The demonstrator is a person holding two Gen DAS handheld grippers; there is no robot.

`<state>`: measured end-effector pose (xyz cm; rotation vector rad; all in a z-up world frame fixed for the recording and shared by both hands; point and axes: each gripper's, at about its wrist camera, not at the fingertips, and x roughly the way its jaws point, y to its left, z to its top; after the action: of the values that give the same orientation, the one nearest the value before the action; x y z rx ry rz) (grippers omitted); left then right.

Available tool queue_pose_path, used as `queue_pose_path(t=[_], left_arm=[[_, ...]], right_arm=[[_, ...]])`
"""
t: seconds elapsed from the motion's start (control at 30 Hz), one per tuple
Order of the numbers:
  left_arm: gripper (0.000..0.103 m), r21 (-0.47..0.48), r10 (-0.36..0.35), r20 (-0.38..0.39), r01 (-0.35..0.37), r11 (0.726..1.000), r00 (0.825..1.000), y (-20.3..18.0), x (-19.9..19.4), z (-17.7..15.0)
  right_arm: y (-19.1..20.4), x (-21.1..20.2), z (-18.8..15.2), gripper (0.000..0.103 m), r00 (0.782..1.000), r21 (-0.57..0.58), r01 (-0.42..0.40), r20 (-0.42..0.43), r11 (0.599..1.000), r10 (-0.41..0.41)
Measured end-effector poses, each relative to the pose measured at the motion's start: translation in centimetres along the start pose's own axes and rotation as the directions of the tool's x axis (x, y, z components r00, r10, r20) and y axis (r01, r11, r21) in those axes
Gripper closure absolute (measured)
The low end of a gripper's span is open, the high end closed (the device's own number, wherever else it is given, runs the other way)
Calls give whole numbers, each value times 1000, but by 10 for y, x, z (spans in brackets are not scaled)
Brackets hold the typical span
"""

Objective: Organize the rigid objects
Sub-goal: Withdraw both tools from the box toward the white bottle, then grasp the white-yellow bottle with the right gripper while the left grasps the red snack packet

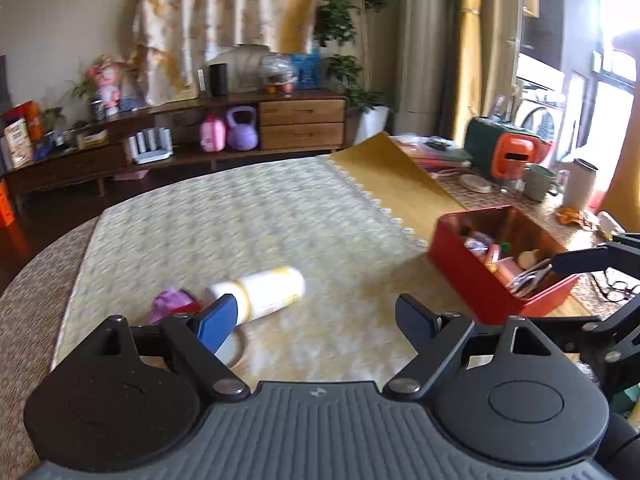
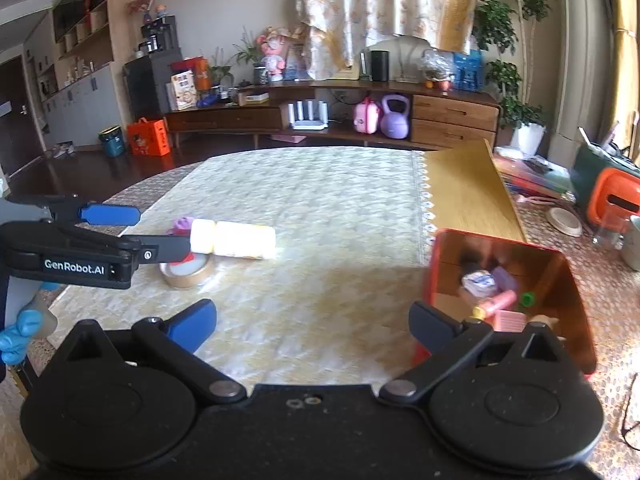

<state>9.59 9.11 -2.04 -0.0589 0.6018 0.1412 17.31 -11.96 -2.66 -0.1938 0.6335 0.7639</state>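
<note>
I see my left tongs [image 1: 316,316] and right tongs [image 2: 312,320] spread wide, empty, above the patterned cream cloth-covered worktop [image 2: 320,200]; white cylindrical bottle [image 1: 262,292] lies centre-left.

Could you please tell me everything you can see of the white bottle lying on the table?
The white bottle is a plastic-looking cylinder lying on its side on the patterned tablecloth. It has a white cap at one end and a pale yellow label, its print too blurred to read. It lies just beyond a roll of tape and beside a small purple item; whether they touch is unclear. Neither tool holds it.
</note>
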Motion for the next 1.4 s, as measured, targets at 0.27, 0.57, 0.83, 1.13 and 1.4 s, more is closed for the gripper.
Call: queue_pose_path(t=[0.27,0.57,0.83,1.13,1.4], left_arm=[[16,-88,145,23,-143,986,989,42,0,-19],[16,-137,183,-16,-183,973,983,78,20,-32],[16,-164,207,-34,-209,964,978,94,43,-37],[16,-146,206,-42,-210,967,978,98,68,-41],[17,-180,186,-58,-194,964,981,103,85,-41]], right_arm=[[24,22,10,0,1000,-2,-17,-21,1000,17],[41,59,32,0,999,9,1,-54,1000,-1],[55,100,52,0,996,19,32,-85,999,-30],[68,147,72,0,990,41,69,-127,997,-63],[75,193,85,0,980,83,114,-175,990,-98]])
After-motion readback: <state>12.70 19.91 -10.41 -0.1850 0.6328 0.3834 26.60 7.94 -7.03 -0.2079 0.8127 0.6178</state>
